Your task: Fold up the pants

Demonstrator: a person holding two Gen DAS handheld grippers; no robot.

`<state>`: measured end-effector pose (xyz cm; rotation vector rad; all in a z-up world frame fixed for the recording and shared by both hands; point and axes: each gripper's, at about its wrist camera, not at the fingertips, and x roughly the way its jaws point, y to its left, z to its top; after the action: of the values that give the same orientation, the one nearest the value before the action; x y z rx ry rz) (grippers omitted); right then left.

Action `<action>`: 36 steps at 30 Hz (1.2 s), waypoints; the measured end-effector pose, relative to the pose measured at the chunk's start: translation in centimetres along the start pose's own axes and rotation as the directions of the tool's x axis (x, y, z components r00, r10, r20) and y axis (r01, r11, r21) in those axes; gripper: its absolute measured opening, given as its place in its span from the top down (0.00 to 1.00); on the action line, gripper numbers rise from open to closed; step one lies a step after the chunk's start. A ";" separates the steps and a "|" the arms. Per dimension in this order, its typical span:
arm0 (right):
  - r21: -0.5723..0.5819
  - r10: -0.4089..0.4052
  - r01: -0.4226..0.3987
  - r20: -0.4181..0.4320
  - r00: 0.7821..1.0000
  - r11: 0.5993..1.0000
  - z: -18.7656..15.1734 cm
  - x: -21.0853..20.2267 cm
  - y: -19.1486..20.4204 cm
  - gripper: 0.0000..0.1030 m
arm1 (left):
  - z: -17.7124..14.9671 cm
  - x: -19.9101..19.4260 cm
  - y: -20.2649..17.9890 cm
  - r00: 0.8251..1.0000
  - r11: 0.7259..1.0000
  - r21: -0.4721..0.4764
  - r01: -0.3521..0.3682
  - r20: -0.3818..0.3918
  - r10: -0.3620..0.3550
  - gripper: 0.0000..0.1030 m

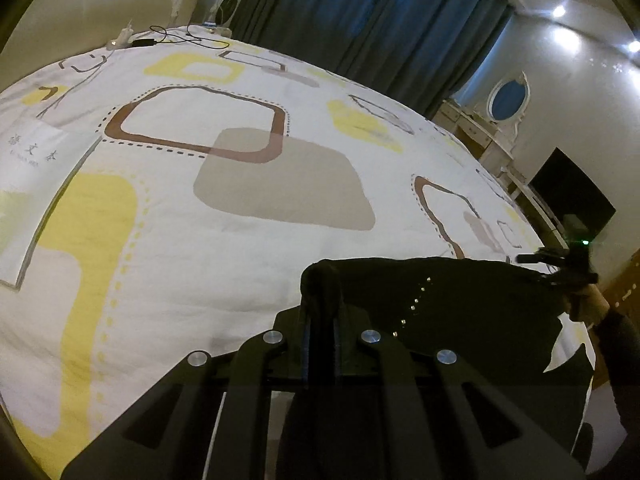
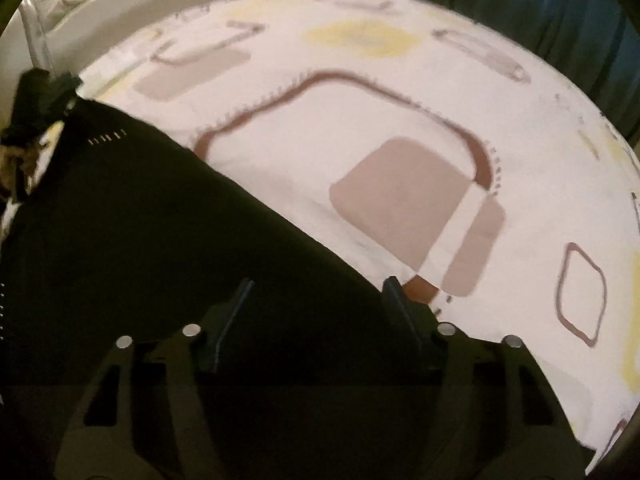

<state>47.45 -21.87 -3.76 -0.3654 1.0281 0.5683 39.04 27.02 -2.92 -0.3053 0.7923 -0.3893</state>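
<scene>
Pants [image 1: 440, 292] corner pinched in our closed left claw [image 1: 320, 280] for folding; right claw [image 2: 316, 300] half-open over pants on bed [image 1: 240, 260], gripping nothing.

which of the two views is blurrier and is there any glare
Right wrist view: motion-smeared, the bedspread pattern streaked and the black pants soft-edged. Left wrist view: sharp, with flare from ceiling lights top right; both bend the bed with fisheye curve.

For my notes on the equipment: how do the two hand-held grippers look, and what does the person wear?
Both the left hand-held gripper and the right hand-held gripper are black linkages with round silver rivets and blue-edged fingers. A dark sleeve is visible.
</scene>
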 end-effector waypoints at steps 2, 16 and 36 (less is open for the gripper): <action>-0.027 -0.009 0.008 -0.036 0.999 1.000 0.2 1.0 0.2 0.38 | 0.0 0.0 -0.2 1.000 1.000 0.010 0.001 -0.002 -0.001 0.93; 0.002 0.107 -0.107 -0.093 0.990 0.994 1.3 2.7 -0.9 0.63 | 0.3 0.0 0.2 1.000 1.000 -0.010 0.006 -0.005 -0.007 0.93; -0.028 -0.140 0.155 0.296 0.945 0.988 -6.0 -11.4 7.1 0.89 | -1.3 -6.4 -3.8 0.996 0.999 -0.005 0.038 0.076 -0.038 0.93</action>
<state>34.55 -22.46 3.25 -0.3869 0.6944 0.4972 33.16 26.34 1.76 -0.3392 0.7142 -0.4086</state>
